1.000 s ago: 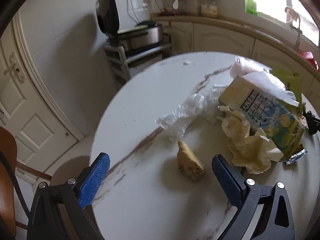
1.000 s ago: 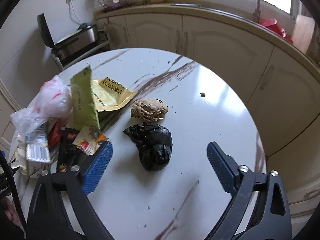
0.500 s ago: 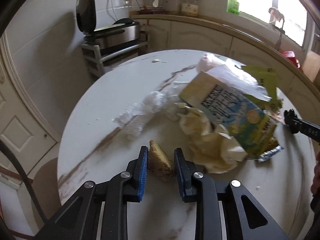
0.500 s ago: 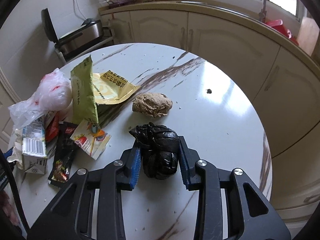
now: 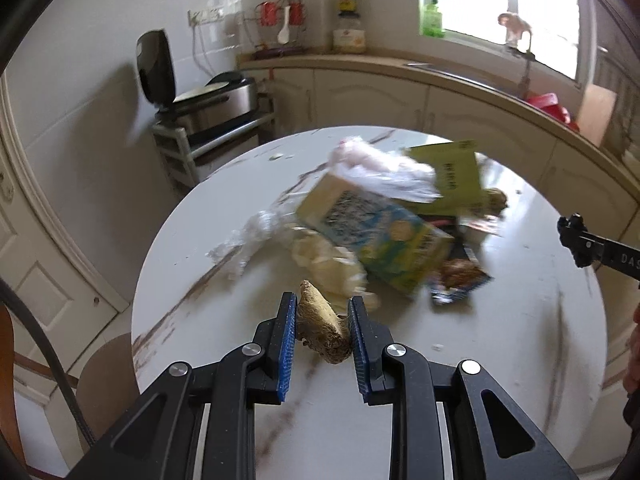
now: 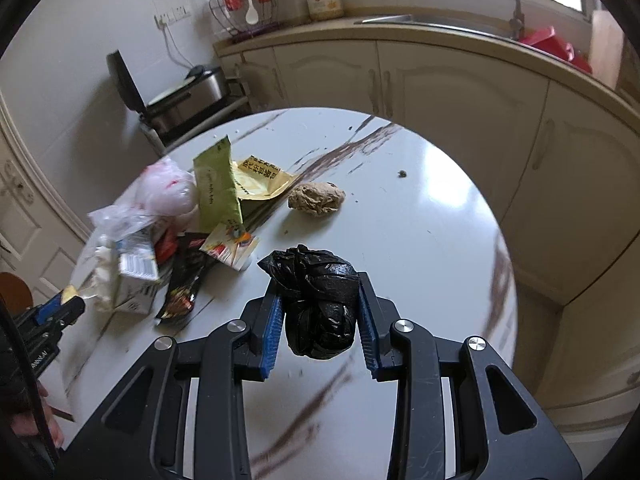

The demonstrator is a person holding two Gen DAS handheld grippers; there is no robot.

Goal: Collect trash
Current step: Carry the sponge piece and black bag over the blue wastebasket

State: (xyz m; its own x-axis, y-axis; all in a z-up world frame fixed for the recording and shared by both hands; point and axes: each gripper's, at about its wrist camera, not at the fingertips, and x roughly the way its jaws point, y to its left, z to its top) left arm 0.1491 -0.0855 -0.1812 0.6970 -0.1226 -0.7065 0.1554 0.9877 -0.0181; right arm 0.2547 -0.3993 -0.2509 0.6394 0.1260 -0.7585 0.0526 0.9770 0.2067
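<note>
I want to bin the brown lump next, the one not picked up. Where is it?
In the right wrist view, the brown lump lies on the round table, beyond the tongs, just right of the yellow packet.

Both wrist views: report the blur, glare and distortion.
Left wrist view: the trash pile is smeared by motion, the window is blown out, and the cabinets bow with the fisheye. Right wrist view: sharper, with slight smear at the table edge and window glare on the tabletop.

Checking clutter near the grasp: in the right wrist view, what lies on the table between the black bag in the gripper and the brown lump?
Nothing: in the right wrist view the white table is bare between the black bag and the brown lump.
</note>
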